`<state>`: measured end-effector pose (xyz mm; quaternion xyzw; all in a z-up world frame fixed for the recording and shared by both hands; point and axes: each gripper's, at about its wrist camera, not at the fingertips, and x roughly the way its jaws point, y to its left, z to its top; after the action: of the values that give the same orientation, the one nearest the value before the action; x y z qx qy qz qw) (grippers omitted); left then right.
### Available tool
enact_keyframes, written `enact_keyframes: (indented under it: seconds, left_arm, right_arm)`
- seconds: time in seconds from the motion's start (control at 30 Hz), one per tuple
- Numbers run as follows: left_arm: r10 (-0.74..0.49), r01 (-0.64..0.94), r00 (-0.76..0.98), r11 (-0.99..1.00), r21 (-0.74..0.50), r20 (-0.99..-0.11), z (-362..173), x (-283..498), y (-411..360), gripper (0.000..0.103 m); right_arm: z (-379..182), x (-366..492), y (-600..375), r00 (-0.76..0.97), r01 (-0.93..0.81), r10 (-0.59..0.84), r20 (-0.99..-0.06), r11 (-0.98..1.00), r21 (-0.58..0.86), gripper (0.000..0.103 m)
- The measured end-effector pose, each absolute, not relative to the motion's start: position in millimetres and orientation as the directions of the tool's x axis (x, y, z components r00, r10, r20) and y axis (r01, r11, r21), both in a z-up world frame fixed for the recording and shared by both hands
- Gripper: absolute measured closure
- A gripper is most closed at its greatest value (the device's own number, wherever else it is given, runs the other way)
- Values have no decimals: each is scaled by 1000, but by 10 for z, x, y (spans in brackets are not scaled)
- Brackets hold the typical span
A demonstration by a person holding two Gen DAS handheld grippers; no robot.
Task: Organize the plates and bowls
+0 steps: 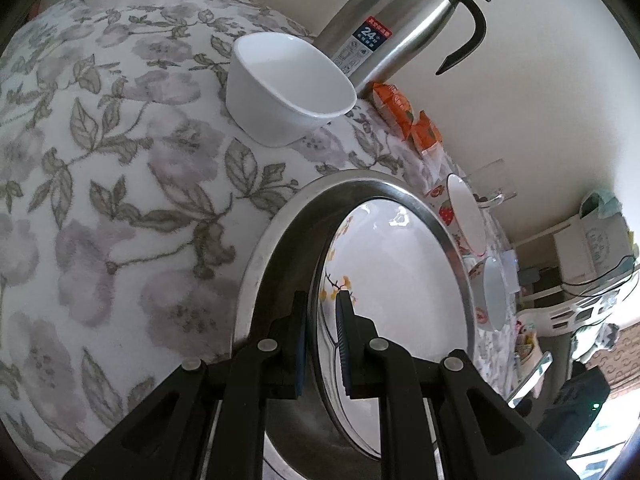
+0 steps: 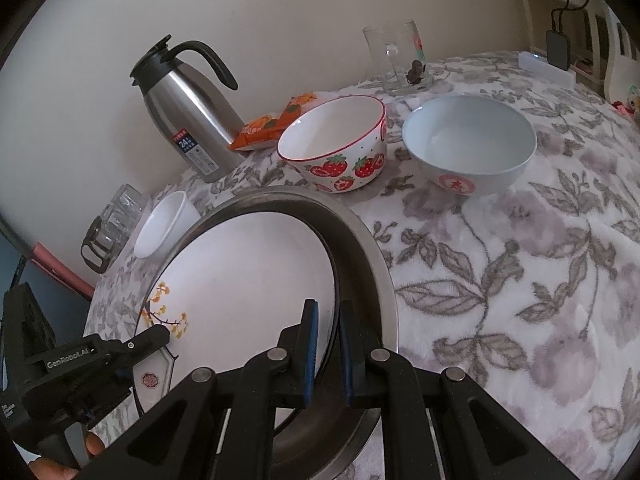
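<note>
Bowls, three (image 2: pixel 334 148) (image 2: pixel 470 146) (image 2: pixel 166 224), glossy ceramic, are sitting on fuzzy floral cloth (image 2: pixel 500 280); your left gripper (image 1: pixel 323 320) and right gripper (image 2: pixel 329 332) are both clamping one round white plate (image 2: pixel 248 272) inside one steel dish (image 2: pixel 372 256)

In the right wrist view, the widest free room lies from 1 to 5 o'clock: bare flowered cloth on the bench (image 2: pixel 520 300), with nothing standing on it. At 12 o'clock the strawberry bowl (image 2: pixel 336 148) and, just beside it at 1 o'clock, the pale blue bowl (image 2: pixel 470 146) block the way, a narrow gap between them; the glass mug (image 2: pixel 400 60) stands behind that gap. At 11 o'clock the steel flask (image 2: pixel 188 112) and orange packets (image 2: pixel 272 124) close off the wall side. At 9 o'clock the small white bowl (image 2: pixel 166 224) sits just beside the steel tray (image 2: pixel 380 276). The left hand-held gripper (image 2: pixel 160 334) occupies 8 o'clock, on the white plate (image 2: pixel 248 280) rim.
</note>
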<state>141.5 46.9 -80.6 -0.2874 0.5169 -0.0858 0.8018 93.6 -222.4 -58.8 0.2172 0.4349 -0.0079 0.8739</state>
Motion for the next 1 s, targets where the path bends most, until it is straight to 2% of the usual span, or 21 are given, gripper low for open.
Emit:
enact_keyframes:
  seconds: [0.23,0.53,1.0]
  left_arm:
    - [-361,-156,439,871,-466,-823,-767,1431,437,89]
    - [-340,-151,431,886,-438,-836,-716,1417,439,89]
    - [-309,-100,487,909,-404,-817,-422,1346,390,87]
  right_arm:
    - [-585,941,-2234,618,201,178,-766,906,373,93]
    - [-579,941,-2244,616,201,171,-769,910,363,95]
    - [-420,892,-2326,639,198,149,-755,916,349,92]
